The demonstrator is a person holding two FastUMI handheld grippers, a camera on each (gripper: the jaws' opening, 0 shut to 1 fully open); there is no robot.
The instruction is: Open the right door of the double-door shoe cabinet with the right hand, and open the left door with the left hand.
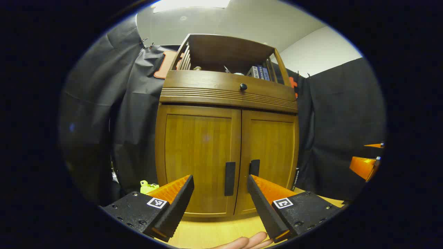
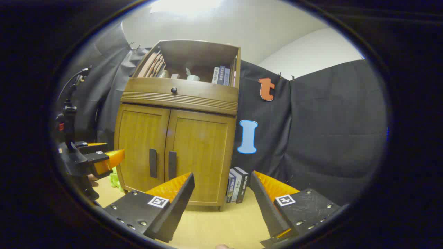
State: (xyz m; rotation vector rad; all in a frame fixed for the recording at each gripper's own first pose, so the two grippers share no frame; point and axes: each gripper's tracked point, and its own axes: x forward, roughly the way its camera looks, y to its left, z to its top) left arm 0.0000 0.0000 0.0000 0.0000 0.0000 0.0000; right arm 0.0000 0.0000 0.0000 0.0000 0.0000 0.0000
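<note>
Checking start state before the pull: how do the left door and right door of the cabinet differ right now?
Little differs. The left door carries its handle on its right edge; the right door carries its handle on its left edge, so they mirror at the centre seam. In the left gripper view, the left gripper frames the seam and left handle; in the right gripper view the right gripper sits right of both doors. Shared: both shut, same wood panels, dark vertical handles, untouched.

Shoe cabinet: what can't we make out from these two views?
- Inside of the shoe cabinet: hidden in both views by the shut left door and right door.
- Green object, left gripper view: partly behind the left gripper; kind unclear.
- Books beside the cabinet, right gripper view: spines too small to read.
- Top-shelf items: small, shadowed.
</note>
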